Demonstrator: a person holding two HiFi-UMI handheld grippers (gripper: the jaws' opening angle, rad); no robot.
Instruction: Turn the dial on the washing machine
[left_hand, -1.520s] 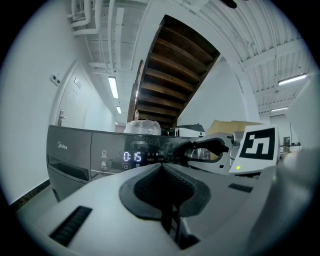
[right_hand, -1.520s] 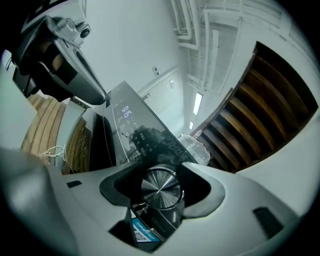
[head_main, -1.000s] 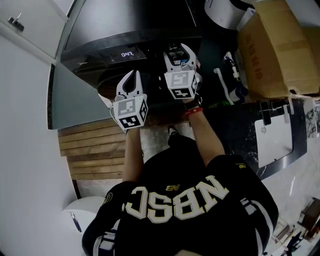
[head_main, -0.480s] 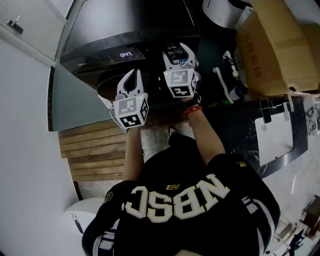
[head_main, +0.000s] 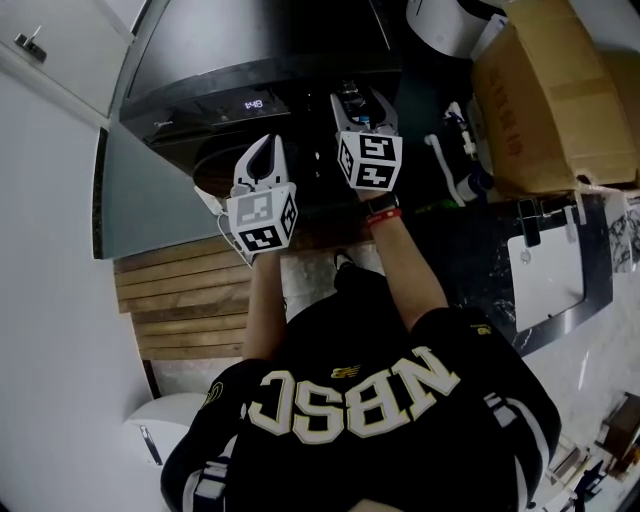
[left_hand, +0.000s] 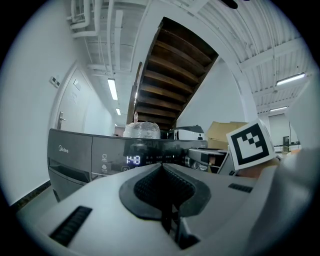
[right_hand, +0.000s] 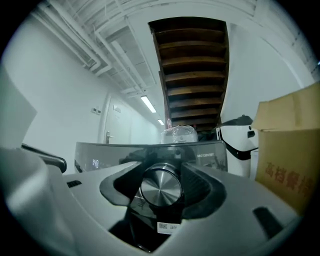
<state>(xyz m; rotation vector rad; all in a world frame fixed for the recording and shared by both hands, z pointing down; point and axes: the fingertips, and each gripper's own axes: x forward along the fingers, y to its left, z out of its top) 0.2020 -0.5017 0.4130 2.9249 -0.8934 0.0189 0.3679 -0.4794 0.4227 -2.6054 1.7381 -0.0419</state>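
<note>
Head view: the right gripper (head_main: 357, 100) is up at the front panel of the washer (head_main: 250, 45), tilted to one side. The left gripper (head_main: 265, 150) hangs beside it, off the panel.

Left gripper view: jaws pressed together, nothing in them, the display (left_hand: 132, 160) lit ahead.

Right gripper view: there's the dial (right_hand: 161, 187) on the panel, clamped between wide-set jaws. So the grip is made and the twist looks under way. What's left is to finish the turn and let go.
</note>
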